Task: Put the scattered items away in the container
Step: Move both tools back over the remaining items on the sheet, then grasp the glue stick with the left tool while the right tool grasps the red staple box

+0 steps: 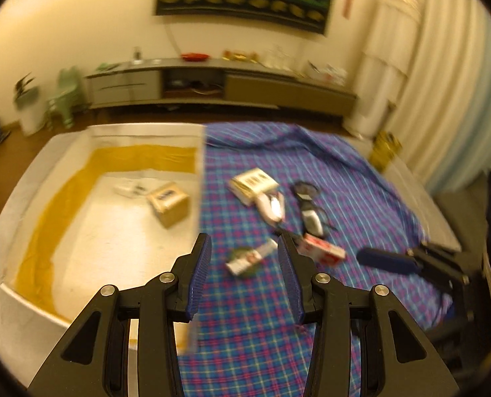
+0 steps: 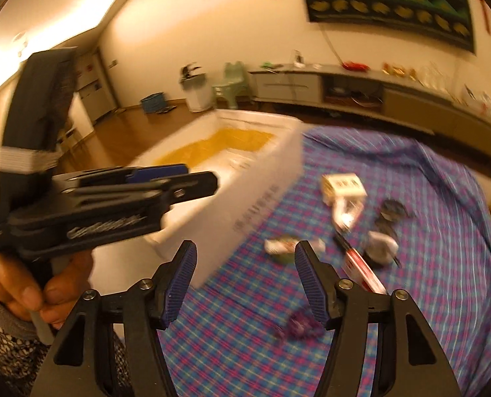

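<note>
A white container (image 1: 146, 130) with a yellow lining stands left of a blue plaid cloth (image 1: 344, 178). Inside it lie a tan box (image 1: 169, 203) and a small white item (image 1: 129, 188). On the cloth lie a white box (image 1: 252, 182), a white object (image 1: 271, 206), black glasses (image 1: 306, 192), a red-and-white box (image 1: 323, 249) and a white-and-green packet (image 1: 250, 259). My left gripper (image 1: 243, 238) hovers open above the packet, beside the container's wall, holding nothing. My right gripper (image 2: 245, 248) is open and empty over the cloth, near the packet (image 2: 285, 246) and a purple scrap (image 2: 300, 326).
A hand (image 2: 20, 291) holds the left gripper (image 2: 200, 175) above the container (image 2: 271, 178). A low cabinet (image 1: 245, 82) runs along the far wall, with a green chair (image 1: 68, 96) and a white bin (image 1: 30, 109) to its left. A yellow thing (image 1: 386, 150) sits at the cloth's right edge.
</note>
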A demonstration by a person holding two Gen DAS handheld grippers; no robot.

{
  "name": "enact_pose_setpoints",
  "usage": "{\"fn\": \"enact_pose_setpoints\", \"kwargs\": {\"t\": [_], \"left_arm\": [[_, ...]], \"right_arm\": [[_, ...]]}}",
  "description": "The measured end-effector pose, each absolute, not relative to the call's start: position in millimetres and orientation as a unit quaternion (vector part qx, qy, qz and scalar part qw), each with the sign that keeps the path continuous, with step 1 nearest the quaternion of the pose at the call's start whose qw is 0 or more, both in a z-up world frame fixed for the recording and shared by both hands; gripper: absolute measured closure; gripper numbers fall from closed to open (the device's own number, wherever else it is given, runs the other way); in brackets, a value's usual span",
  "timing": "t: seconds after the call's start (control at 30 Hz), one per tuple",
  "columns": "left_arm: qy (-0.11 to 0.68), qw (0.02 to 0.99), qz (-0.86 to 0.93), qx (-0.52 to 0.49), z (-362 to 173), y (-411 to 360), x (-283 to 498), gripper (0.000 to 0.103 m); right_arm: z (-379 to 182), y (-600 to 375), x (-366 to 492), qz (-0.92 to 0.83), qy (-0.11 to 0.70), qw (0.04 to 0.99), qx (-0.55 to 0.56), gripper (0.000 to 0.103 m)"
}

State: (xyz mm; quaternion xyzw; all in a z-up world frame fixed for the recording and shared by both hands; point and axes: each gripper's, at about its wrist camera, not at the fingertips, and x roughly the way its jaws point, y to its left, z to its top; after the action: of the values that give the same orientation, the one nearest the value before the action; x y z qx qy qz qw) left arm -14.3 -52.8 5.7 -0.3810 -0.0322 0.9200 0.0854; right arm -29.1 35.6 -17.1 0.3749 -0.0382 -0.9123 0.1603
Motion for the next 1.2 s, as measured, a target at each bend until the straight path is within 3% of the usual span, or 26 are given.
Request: {"fn": "enact_pose_setpoints", "kwargs": {"t": [0.2,0.4,0.6,0.8,0.83,0.9,0.97,1.2], "left_arm": [[0.002,0.103,0.905,-0.412,-24.4,-18.9,-32.2,0.058],[0.023,0.087,0.889,-0.448,-66.9,-5.3,-59.6,0.057],[0.039,0.088,0.878,-0.468,-98.8,2.3,-83.1,0.054],[0.066,0.072,0.877,-0.47,-118.9,7.4,-100.2,0.05],[0.064,0.074,0.876,-0.472,-121.4,7.4,-103.4,0.05],[0.057,0.067,0.878,-0.471,-125.9,5.1,-108.2,0.051],[0.056,0.064,0.881,-0.466,-125.2,3.8,-111.2,0.082],[0.018,0.076,0.882,-0.464,-116.4,-5.3,-113.0,0.084]], "right_arm": [[-58.3,77.8,-38.3,-0.896,-0.058,0.092,0.43,0.04],[-93.1,99.6,-41.2,-0.874,-0.109,0.083,0.466,0.04],[-100.3,111.2,-65.3,-0.892,-0.052,0.042,0.446,0.04],[-126.0,111.5,-100.9,-0.885,-0.015,0.064,0.462,0.034],[-130.7,110.9,-103.5,-0.883,-0.016,0.072,0.464,0.036],[-137.0,109.6,-107.7,-0.88,-0.022,0.079,0.468,0.063],[-137.4,108.9,-109.8,-0.878,-0.03,0.085,0.469,0.067],[-132.9,115.7,-104.6,-0.878,-0.068,0.092,0.464,0.077]]}}
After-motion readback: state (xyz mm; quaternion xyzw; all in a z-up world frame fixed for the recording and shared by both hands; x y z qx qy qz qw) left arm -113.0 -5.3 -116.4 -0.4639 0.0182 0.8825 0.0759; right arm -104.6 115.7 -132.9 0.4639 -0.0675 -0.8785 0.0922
